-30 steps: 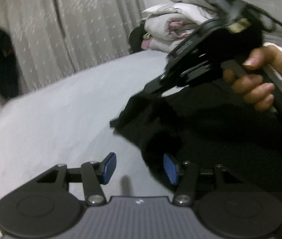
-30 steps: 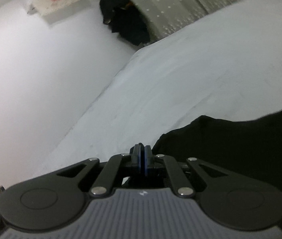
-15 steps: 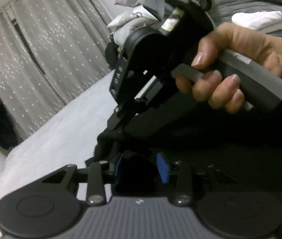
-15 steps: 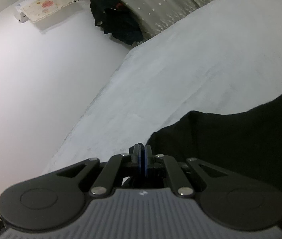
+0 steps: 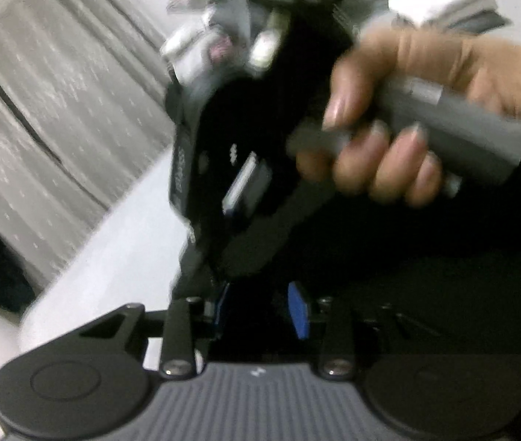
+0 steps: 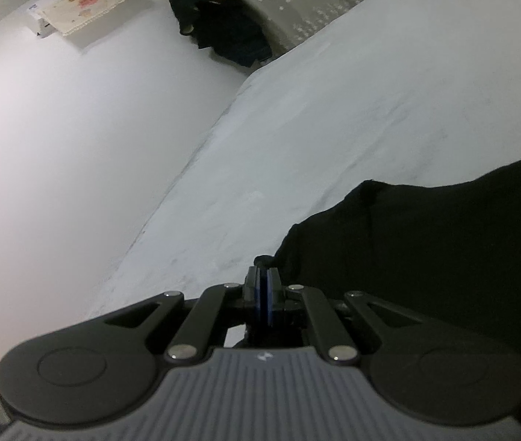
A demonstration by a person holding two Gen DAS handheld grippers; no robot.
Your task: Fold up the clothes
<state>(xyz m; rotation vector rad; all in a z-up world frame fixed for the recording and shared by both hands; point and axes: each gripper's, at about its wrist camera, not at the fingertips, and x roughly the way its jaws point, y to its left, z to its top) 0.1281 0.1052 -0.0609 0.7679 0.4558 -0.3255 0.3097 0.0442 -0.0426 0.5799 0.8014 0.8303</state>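
A black garment lies on a white bed sheet. My left gripper is low at the garment's edge, with bunched black cloth filling the gap between its blue pads. Just ahead, a hand holds my right gripper, which points down at the same edge; this view is blurred. In the right wrist view my right gripper is shut, its pads together on a corner of the black garment, which spreads away to the right over the sheet.
Folded clothes are stacked at the back of the bed, with a white folded item to their right. A dotted curtain hangs behind. Dark clothing hangs by a white wall along the bed's left edge.
My left gripper rolled, moved onto the garment's edge and narrowed its jaws around the cloth. The right gripper and hand now loom closer in the left view. The right view has barely shifted.
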